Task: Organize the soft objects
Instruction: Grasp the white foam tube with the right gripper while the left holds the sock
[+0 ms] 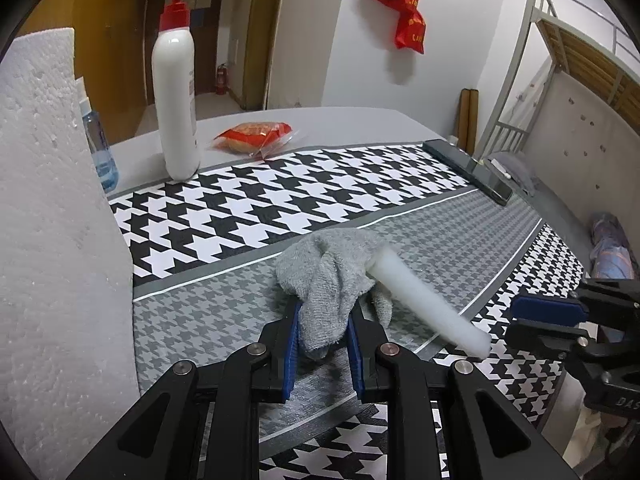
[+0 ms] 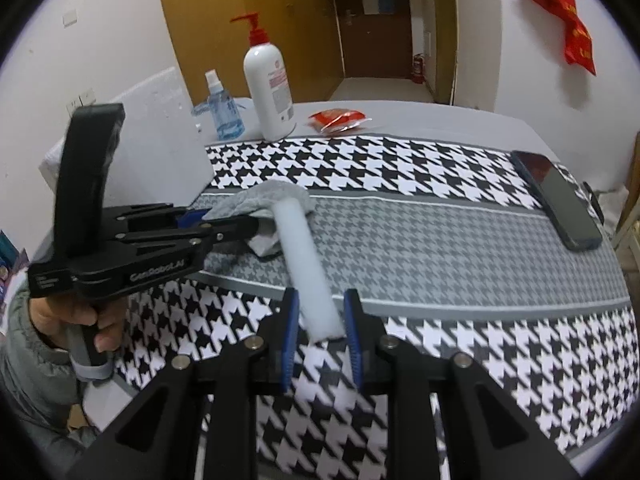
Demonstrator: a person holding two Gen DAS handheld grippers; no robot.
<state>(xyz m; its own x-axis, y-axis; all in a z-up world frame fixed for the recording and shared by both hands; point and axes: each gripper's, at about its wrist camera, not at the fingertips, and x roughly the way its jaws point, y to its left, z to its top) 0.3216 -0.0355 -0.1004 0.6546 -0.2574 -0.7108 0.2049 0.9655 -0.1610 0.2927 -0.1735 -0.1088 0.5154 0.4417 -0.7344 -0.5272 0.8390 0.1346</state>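
A grey towel cloth (image 1: 332, 276) lies bunched on the grey band of the houndstooth table cover (image 1: 248, 200). My left gripper (image 1: 322, 320) is shut on its near end; in the right wrist view that left gripper (image 2: 224, 220) comes in from the left, held by a person's hand (image 2: 76, 320). A white foam stick (image 1: 424, 300) slants from the towel (image 2: 276, 196) toward the right. My right gripper (image 2: 322, 308) is shut on the near end of the foam stick (image 2: 308, 264). The right gripper (image 1: 516, 320) shows at the right edge of the left wrist view.
A white pump bottle (image 1: 176, 92) with a red top, a blue spray bottle (image 2: 222, 108) and a red snack packet (image 1: 256, 136) stand at the far edge. A dark phone (image 2: 560, 204) lies far right. A white styrofoam block (image 1: 52, 220) rises at the left.
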